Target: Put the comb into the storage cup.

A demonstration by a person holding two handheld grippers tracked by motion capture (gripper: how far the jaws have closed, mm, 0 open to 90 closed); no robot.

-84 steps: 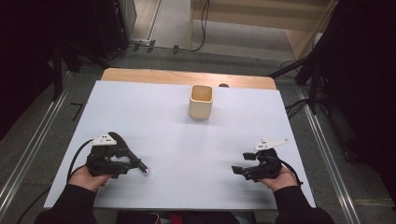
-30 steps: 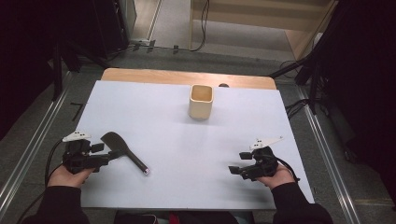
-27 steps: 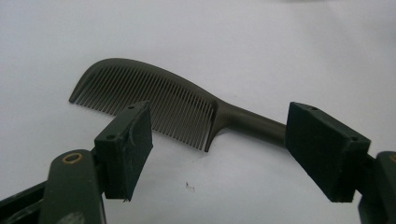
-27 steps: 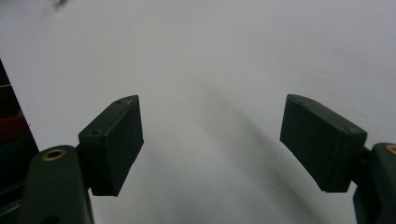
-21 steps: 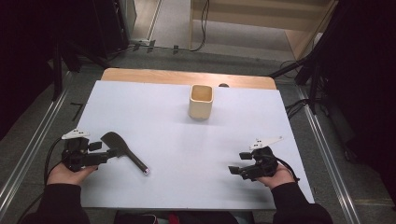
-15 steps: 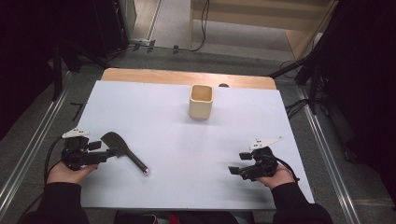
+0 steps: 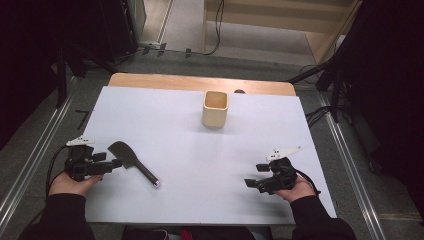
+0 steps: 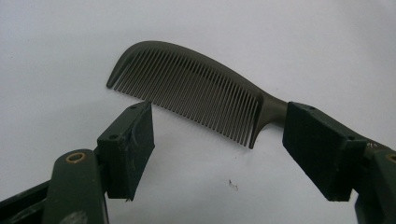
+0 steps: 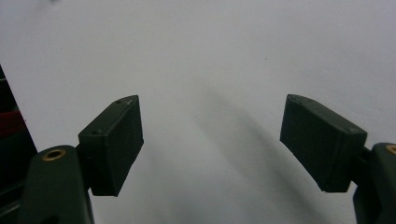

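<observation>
Dark plastic comb (image 8: 196, 95), curved back, fine teeth, flat on white table (image 7: 200, 150).
My left tool (image 8: 219, 144) gapes wide just before it, untouching; right tool (image 9: 212, 144) wide, empty.

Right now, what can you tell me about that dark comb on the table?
The comb is dark olive-black and looks like plastic. It has one curved back, a long row of fine teeth and a slim handle with a shiny tip. It lies flat on the white table, near its left front part. The open left gripper sits just in front of the teeth, one jaw hiding part of the handle; whether it touches is unclear.
</observation>
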